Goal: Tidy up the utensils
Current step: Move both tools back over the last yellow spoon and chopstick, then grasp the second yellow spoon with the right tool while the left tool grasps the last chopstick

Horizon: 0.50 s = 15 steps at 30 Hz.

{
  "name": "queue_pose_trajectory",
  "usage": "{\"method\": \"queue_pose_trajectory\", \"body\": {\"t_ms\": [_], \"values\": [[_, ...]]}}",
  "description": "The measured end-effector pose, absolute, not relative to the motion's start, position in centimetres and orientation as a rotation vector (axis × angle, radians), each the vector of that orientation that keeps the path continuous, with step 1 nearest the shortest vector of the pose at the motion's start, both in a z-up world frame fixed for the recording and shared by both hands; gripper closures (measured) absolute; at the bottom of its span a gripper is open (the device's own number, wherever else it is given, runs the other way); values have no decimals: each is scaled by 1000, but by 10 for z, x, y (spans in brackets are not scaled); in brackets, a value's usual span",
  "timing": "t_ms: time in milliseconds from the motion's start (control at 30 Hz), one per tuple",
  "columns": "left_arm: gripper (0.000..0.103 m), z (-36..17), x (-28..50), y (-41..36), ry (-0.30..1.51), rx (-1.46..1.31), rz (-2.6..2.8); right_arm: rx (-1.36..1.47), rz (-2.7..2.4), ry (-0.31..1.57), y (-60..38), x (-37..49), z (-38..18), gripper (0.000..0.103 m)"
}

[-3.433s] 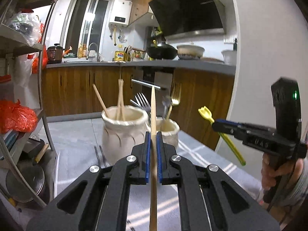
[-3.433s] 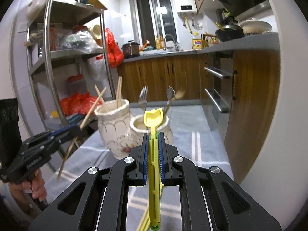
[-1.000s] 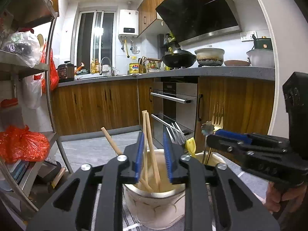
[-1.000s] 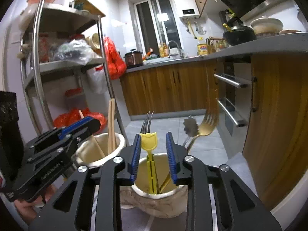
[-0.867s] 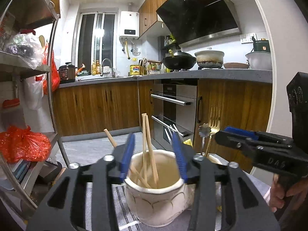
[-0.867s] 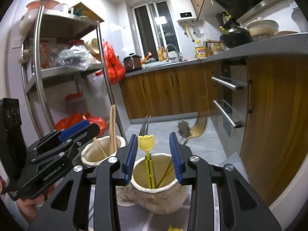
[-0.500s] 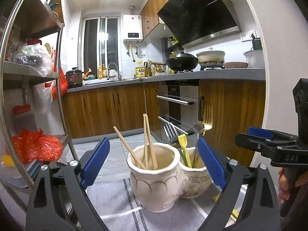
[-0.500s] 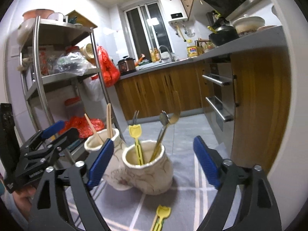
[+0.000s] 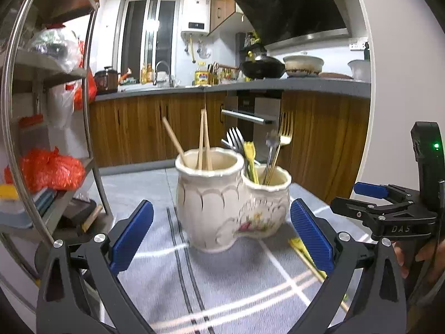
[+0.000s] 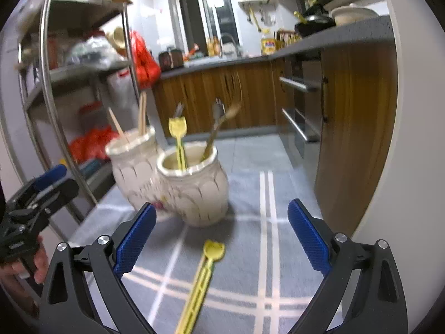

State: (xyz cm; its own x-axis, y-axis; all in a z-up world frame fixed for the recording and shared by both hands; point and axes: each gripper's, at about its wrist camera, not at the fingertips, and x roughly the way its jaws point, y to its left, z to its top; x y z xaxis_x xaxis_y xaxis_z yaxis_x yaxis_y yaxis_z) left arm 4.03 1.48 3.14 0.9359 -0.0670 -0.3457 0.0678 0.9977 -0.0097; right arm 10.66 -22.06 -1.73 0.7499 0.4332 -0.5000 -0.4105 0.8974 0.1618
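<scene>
Two joined cream ceramic pots stand on a grey striped cloth (image 9: 228,284). The taller pot (image 9: 208,197) holds several wooden chopsticks (image 9: 204,139). The shorter pot (image 10: 194,186) holds a yellow plastic utensil (image 10: 178,139), forks and a spoon. Another yellow plastic utensil (image 10: 203,275) lies flat on the cloth in front of the pots; it also shows in the left wrist view (image 9: 306,256). My left gripper (image 9: 222,236) is wide open and empty, back from the pots. My right gripper (image 10: 219,239) is wide open and empty above the lying utensil.
A metal shelf rack (image 9: 16,139) with bags stands at the left. Wooden kitchen cabinets (image 9: 319,139) and a white wall (image 10: 389,167) close off the right. The other gripper shows at each view's side (image 9: 389,211) (image 10: 30,203).
Both grippers let go of their utensils into the pots, opened wide and drew back. The chopstick now stands in the taller pot, the yellow utensil in the shorter one.
</scene>
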Motion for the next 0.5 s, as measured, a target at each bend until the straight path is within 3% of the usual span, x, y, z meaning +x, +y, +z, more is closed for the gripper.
{"method": "queue_pose_trajectory", "body": {"t_ms": [300, 367, 500], "values": [[6, 9, 43, 14, 438, 3, -67, -104, 450, 759, -196, 109, -55, 11], [6, 6, 46, 12, 461, 10, -63, -133, 452, 783, -192, 107, -60, 29], [6, 0, 48, 10, 496, 20, -59, -145, 476, 825, -188, 106, -66, 50]]}}
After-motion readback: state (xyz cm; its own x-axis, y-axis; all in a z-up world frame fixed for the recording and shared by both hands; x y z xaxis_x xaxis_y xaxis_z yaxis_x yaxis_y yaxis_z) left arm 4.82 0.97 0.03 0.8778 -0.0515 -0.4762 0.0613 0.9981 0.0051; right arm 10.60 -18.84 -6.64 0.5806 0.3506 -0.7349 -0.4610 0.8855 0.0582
